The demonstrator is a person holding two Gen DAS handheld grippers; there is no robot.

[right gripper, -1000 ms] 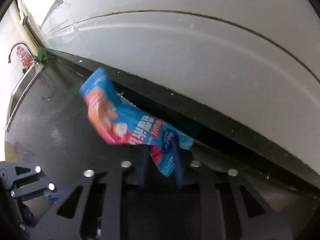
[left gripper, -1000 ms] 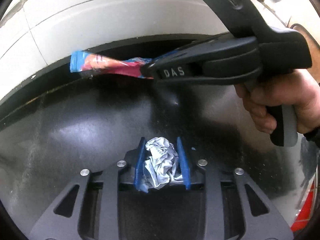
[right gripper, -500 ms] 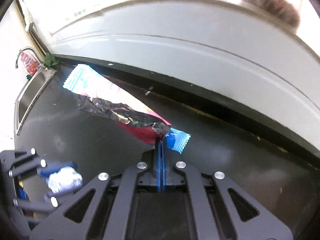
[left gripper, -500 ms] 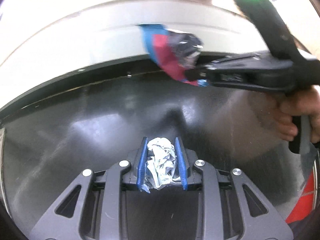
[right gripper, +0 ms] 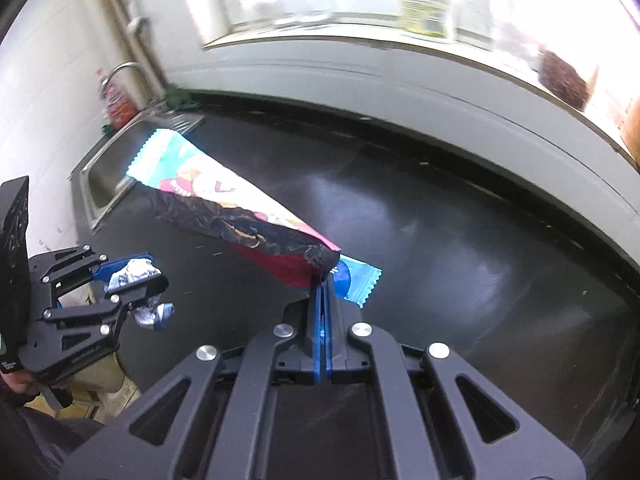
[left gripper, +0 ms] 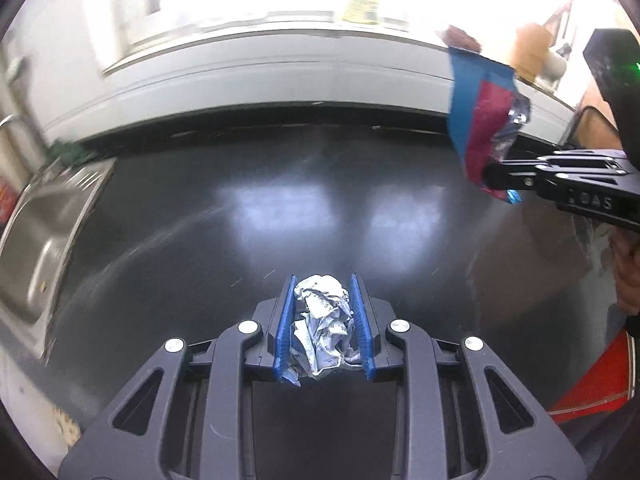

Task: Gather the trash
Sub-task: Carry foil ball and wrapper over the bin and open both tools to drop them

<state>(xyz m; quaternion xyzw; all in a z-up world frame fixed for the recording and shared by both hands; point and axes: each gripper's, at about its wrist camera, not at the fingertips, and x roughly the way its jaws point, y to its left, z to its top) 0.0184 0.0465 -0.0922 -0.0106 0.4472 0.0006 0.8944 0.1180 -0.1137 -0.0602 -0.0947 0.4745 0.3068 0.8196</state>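
A crumpled paper wad (left gripper: 322, 322) is clamped between the blue pads of the left gripper (left gripper: 323, 280), held above the dark countertop (left gripper: 280, 208). In the right wrist view the right gripper (right gripper: 322, 280) is seen with its jaws pressed together on one end of a snack wrapper (right gripper: 224, 208) — the short blue tail pokes out to the right of the fingers, while the long axis runs up and to the left, away from the camera, ending in a crimped pale edge. The wrapper is carried clear of the counter. Beyond both grippers a broad stretch of bare black surface is seen, bounded at the far side by the white tiled wall (right gripper: 400, 80) and at the left by the steel sink (left gripper: 36, 240). A window ledge (right gripper: 360, 36) is seen farther back — a blurred bottle (right gripper: 424, 4) stands on it.
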